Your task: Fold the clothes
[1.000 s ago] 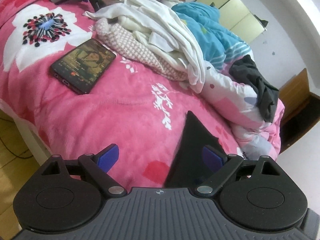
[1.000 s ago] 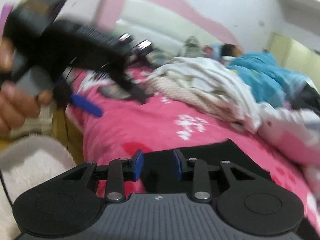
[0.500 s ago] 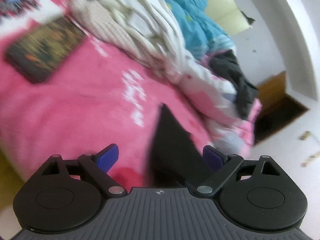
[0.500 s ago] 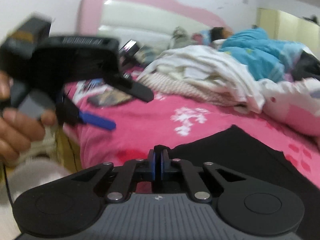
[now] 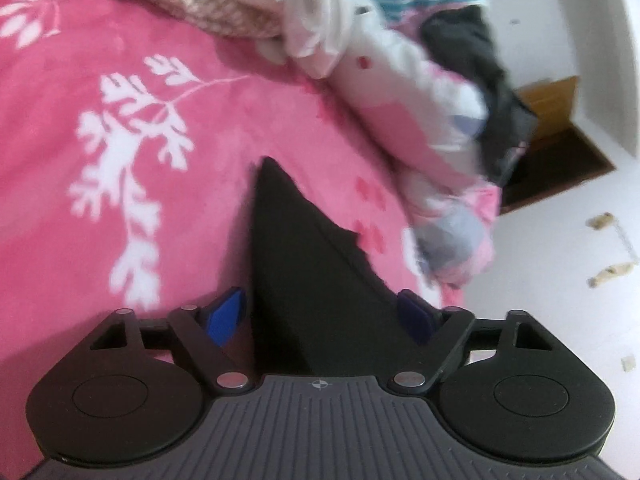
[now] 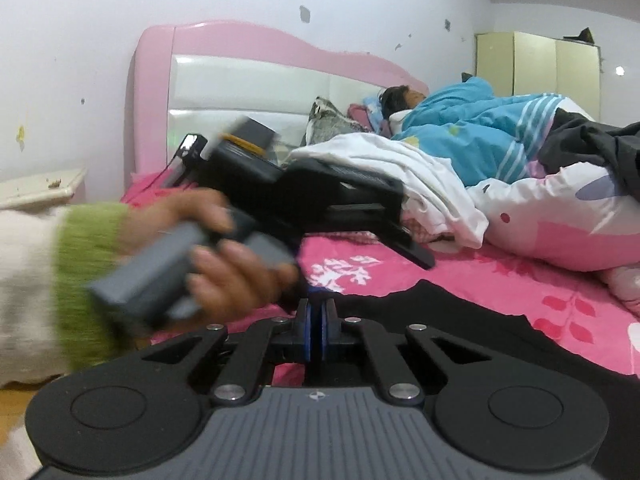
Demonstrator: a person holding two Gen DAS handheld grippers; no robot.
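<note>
A black garment [image 5: 304, 272] lies flat on the pink flowered blanket [image 5: 100, 80], one corner pointing away from me. My left gripper [image 5: 320, 316] hangs low over it. Its jaws are closing, with the garment's near part between the blue pads [image 5: 224, 316], which stand apart and are not pressing on it. In the right wrist view the same black garment [image 6: 460, 320] spreads to the right. My right gripper [image 6: 316, 332] is shut on its near edge, raised a little off the bed. A hand [image 6: 224, 272] in a green-cuffed sleeve holds the left gripper just beyond it.
A heap of white and checked clothes [image 6: 400, 168] lies mid-bed. Behind it a person [image 6: 400, 100] lies under a blue quilt [image 6: 480, 128]. A pink-and-white quilt [image 6: 560, 220] with a dark garment [image 5: 480, 80] on it lines the right side. The floor [image 5: 560, 300] lies beyond the bed's edge.
The left gripper swung right and closer to the black garment's corner, and the phone left its view. Its jaws narrowed. The right gripper shut on the garment's edge and rose slightly.
</note>
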